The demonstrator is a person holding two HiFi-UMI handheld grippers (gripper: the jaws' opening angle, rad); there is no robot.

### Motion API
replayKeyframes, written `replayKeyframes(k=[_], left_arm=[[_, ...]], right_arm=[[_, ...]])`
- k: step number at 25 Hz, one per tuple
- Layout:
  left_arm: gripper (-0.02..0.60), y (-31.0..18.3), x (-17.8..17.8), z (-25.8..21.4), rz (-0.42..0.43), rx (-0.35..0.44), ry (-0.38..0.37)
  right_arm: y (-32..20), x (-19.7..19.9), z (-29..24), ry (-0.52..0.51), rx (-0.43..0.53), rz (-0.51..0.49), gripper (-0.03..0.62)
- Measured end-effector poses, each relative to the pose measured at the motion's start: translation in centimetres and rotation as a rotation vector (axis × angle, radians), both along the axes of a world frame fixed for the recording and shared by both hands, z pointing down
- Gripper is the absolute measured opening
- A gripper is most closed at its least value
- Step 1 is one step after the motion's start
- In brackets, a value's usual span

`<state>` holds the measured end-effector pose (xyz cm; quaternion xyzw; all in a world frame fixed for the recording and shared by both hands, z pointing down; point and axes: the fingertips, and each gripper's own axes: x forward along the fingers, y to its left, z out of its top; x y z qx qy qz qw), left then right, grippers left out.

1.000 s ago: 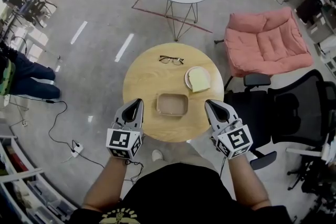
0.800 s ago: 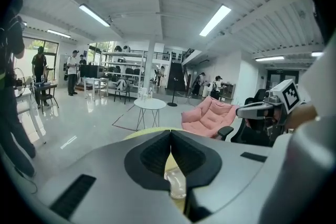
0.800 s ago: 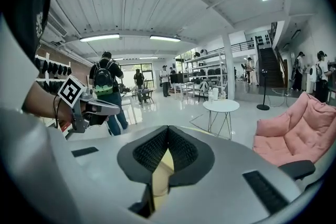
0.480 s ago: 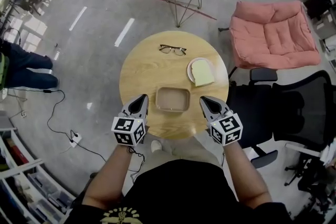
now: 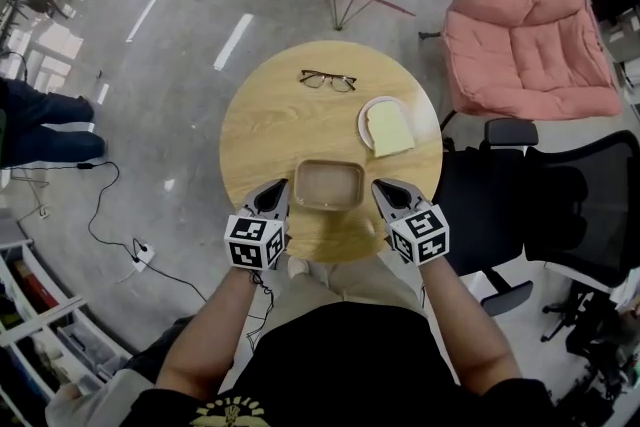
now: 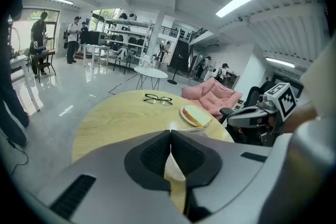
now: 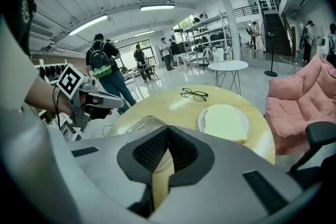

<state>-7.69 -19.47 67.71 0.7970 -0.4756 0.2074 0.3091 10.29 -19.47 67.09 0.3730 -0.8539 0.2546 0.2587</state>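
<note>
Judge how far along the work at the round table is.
Done: bread sits on its plate, glasses lie apart. In hand: left gripper and right gripper, both shut and empty, flank the container. Left: the container is not yet gripped.

Glasses (image 5: pixel 327 80) lie near a plate (image 5: pixel 362 120) holding bread (image 5: pixel 391 128).

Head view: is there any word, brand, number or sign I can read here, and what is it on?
No text here can be read.
The shirt print: yellowish, cut off by the frame, too blurred to read.
The left gripper and right gripper: their cubes bear black-and-white square patterns only, no words.
</note>
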Motion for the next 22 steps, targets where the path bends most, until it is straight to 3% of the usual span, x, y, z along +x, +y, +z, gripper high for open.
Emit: replayKeyframes(k=[4, 7, 9, 10, 17, 22], left_arm=[[0.018, -0.5, 0.4, 1.5, -0.004, -0.057, 0.027], [0.028, -0.7, 0.9, 2.9, 0.000, -0.118, 0.051], [0.113, -0.7, 1.3, 3.7, 0.008, -0.157, 0.063], [0.121, -0.7, 1.4, 4.0, 0.009, -0.173, 0.068], [0.138, -0.2, 2.3, 5.9, 0.043, -0.263, 0.073], [0.135, -0.2, 2.2, 7.0, 0.035, -0.286, 0.058]], right_arm=[[-0.2, -0.1, 2.3, 0.003, -0.083, 0.028, 0.018], [-0.2, -0.1, 4.0, -0.025, -0.162, 0.059, 0.066], [-0.4, 0.0, 4.8, -0.041, -0.203, 0.080, 0.072], [-0.4, 0.1, 5.2, -0.048, -0.220, 0.090, 0.074], [-0.1, 0.1, 7.3, -0.076, -0.324, 0.118, 0.084], [-0.2, 0.2, 8.1, -0.081, -0.340, 0.126, 0.079]])
